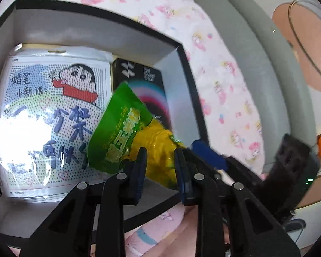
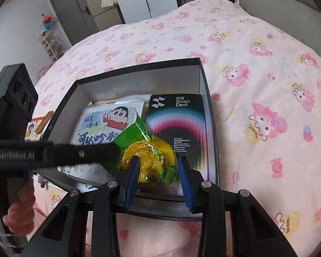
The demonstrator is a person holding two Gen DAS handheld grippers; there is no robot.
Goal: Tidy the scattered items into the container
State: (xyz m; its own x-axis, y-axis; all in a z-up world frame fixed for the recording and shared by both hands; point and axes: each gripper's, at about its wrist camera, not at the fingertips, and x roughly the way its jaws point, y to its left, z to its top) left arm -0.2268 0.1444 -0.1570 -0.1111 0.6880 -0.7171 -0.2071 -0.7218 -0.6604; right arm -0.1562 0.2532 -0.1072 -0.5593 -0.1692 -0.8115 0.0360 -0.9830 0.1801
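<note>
Pink cartoon-print bedspread [image 2: 256, 68] under black box [image 2: 213, 128]; grey door [image 2: 75, 10] behind. Both fingers wide around corn packet [image 1: 139, 132].

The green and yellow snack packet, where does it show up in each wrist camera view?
Left wrist view: the green and yellow snack packet sits centre, between the left gripper's fingers, over the box.
Right wrist view: the packet is lower centre, between the right gripper's fingers.
Shared landmark: the black Smart Devil carton beside it.
</note>
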